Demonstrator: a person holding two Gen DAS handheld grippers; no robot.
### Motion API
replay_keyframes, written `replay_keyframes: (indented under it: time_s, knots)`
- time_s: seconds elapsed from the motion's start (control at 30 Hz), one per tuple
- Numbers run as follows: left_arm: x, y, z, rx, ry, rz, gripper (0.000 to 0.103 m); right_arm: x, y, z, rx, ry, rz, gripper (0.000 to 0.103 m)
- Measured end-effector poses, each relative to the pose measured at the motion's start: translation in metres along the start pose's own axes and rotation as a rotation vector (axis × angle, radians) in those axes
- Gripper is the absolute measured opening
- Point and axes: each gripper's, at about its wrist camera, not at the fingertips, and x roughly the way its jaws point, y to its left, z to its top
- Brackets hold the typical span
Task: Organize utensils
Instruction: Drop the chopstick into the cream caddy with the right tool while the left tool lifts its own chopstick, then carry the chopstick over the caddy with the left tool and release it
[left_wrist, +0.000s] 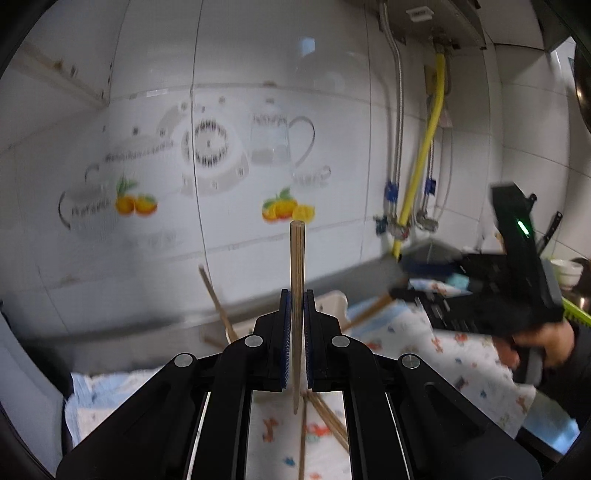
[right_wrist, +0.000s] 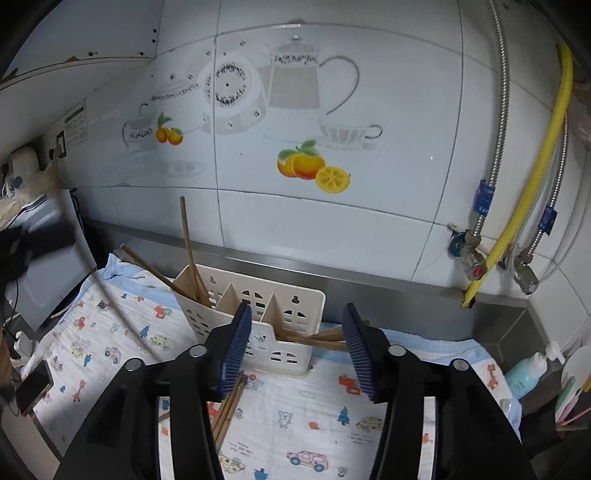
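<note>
1. The left gripper was clamped on a single wooden chopstick, its blue pads pressed against the stick on both sides. The chopstick stood nearly upright, its blunt end well above the fingertips and its thin end hanging below them over the patterned cloth.
2. The right gripper had its jaws apart, with nothing between the pads. The cream utensil holder showed through the gap, just beyond the fingertips.
3. Only the left wrist view showed the right gripper from outside, with a hand around its grip and a green light on its body, off to the right over the cloth. That view was blurred, and the holder appeared only as a pale shape behind the left fingers.
4. Only the right wrist view showed the holder sharply: three open-topped compartments side by side, with cut-out holes in the walls. The left compartment held several chopsticks leaning at different angles; the middle and right compartments looked empty from here.
5. More chopsticks lay on the cloth to the right of the holder, touching its side, and a loose bundle lay in front of it under the right gripper's left finger.
6. A phone rested at the cloth's left edge, and a pump bottle stood far right.
</note>
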Motion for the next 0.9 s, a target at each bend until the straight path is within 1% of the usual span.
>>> replay_keyframes:
  time_s: [0.23,0.37,0.43,0.57,0.73,0.9]
  knots:
    - [0.021,0.012,0.04,-0.022,-0.054,0.045,0.005,-0.019,-0.006,-0.02,0.018,-0.035,0.029,0.06]
    - [0.034,0.017,0.054,-0.033,-0.088,0.075,0.005,-0.021,-0.011,-0.035,0.037,-0.03,0.045,0.061]
    - [0.042,0.02,0.057,-0.039,-0.094,0.088,0.005,-0.019,-0.012,-0.041,0.042,-0.022,0.053,0.061]
    - [0.061,0.025,0.052,-0.058,-0.081,0.113,0.005,-0.013,-0.013,-0.057,0.054,0.0,0.056,0.062]
    - [0.083,0.035,0.034,-0.113,-0.028,0.109,0.005,-0.003,-0.013,-0.076,0.073,0.032,0.072,0.062]
    - [0.092,0.042,0.019,-0.138,0.016,0.093,0.006,0.0,-0.005,-0.09,0.073,0.045,0.084,0.062]
